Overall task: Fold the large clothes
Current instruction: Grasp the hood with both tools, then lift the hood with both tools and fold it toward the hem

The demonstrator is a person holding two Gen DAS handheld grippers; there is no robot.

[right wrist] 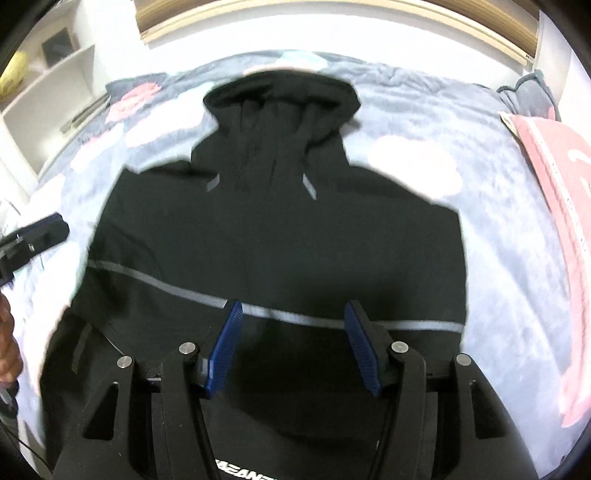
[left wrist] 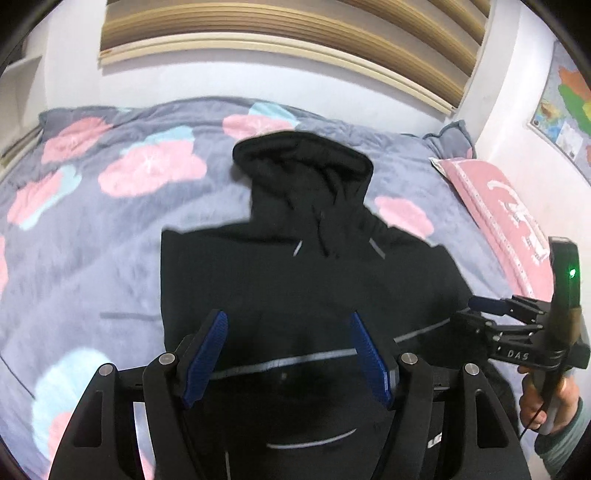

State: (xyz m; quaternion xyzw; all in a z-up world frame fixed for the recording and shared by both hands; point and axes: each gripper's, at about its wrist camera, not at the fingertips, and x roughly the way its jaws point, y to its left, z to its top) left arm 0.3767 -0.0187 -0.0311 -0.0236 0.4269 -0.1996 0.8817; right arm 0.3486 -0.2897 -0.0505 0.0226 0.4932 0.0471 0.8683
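Hoodie point(left wrist: 295, 280) black, grey reflective stripe point(left wrist: 291, 360) across the chest, laid flat face-up on the bed, hood point(left wrist: 301, 162) at the far end, hem at the near edge under both cameras. Sides look tucked in, so the body reads as a rough rectangle; blur makes the edges uncertain. Under it: grey quilt point(left wrist: 92, 229) with pink and blue cloud print. Pink pillow point(left wrist: 506, 221) lies far right, apart from the hoodie. Wooden headboard slats point(left wrist: 288, 33) along the far wall, map point(left wrist: 565, 107) on the right wall, white shelves point(right wrist: 48, 92) far left. Left tool point(left wrist: 288, 354) spread wide, nothing between the blue pads, hovering over the chest stripe. Right tool point(right wrist: 291, 347) likewise wide and holding nothing, over the lower body. Nothing lies on top of the hoodie.
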